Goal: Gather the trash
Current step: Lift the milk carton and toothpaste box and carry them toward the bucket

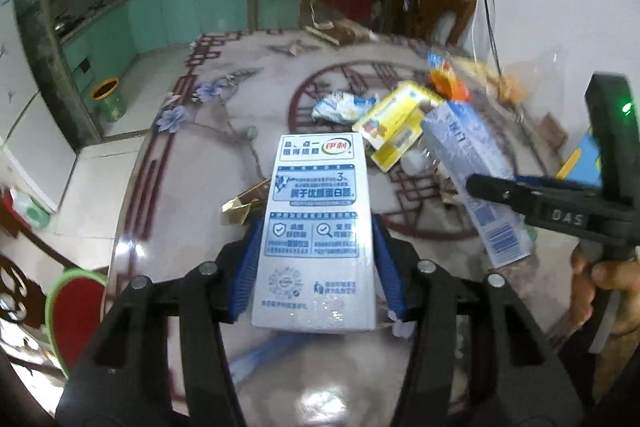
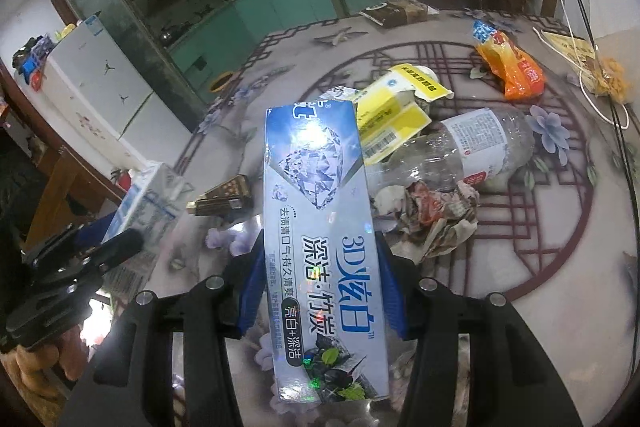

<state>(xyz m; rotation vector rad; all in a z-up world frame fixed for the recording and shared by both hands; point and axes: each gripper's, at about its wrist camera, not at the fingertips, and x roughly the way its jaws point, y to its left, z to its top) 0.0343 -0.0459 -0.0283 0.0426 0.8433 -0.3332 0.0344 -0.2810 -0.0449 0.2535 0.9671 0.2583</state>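
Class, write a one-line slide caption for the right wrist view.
Right gripper clamps a toothpaste box above a table littered with trash.

A white milk carton [image 1: 316, 227] with blue print is held upright off the patterned table — a long silver-blue toothpaste box [image 2: 320, 247] likewise. On the table lie a torn yellow box [image 2: 394, 115], a clear plastic bottle [image 2: 460, 151] on its side, crumpled paper [image 2: 432, 211] and an orange wrapper [image 2: 512, 67].

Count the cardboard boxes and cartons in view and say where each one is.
4: milk carton in the left gripper, toothpaste box in the right gripper, yellow box and small brown box on the table. Others may be hidden.
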